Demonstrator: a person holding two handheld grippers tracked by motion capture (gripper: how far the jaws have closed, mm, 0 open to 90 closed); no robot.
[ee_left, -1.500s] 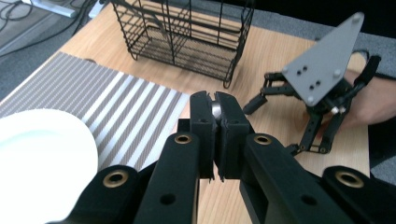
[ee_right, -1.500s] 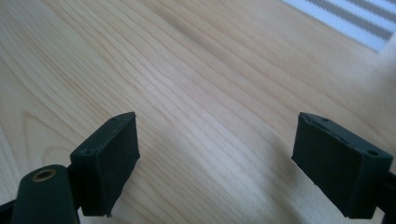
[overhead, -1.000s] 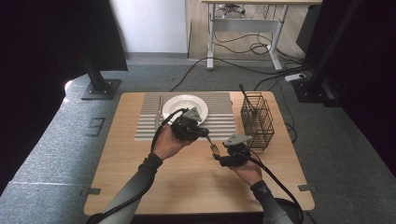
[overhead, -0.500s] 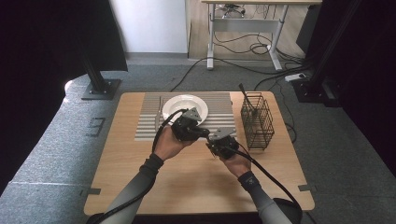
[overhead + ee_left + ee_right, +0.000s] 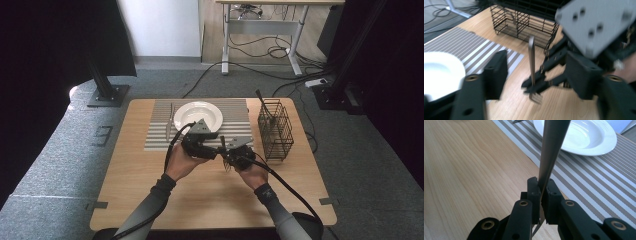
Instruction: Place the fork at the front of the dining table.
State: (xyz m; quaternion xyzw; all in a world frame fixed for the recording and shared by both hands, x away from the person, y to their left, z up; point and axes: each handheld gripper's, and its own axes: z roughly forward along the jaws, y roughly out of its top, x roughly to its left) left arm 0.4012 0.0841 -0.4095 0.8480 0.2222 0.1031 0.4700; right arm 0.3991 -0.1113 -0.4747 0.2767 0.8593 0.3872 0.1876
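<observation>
- Fork [image 5: 532, 65] upright, tines down, clamped in right gripper [image 5: 541, 192] jaws, just beside placemat [image 5: 235, 111] carrying plate [image 5: 198, 115].
- Left gripper [image 5: 544, 82] jaws spread apart, flanking fork, not touching.

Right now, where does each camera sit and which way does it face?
High view: above the person's side, looking forward and down on the table; forearms and both tools enter from below, left tool, right tool.
Left gripper view: rides the left tool, facing the wire basket; its own open jaws show, and the right tool holding the fork.
Right gripper view: rides the right tool, looking along the fork handle toward the plate.
Shared: the fork, the plate and the striped mat.
</observation>
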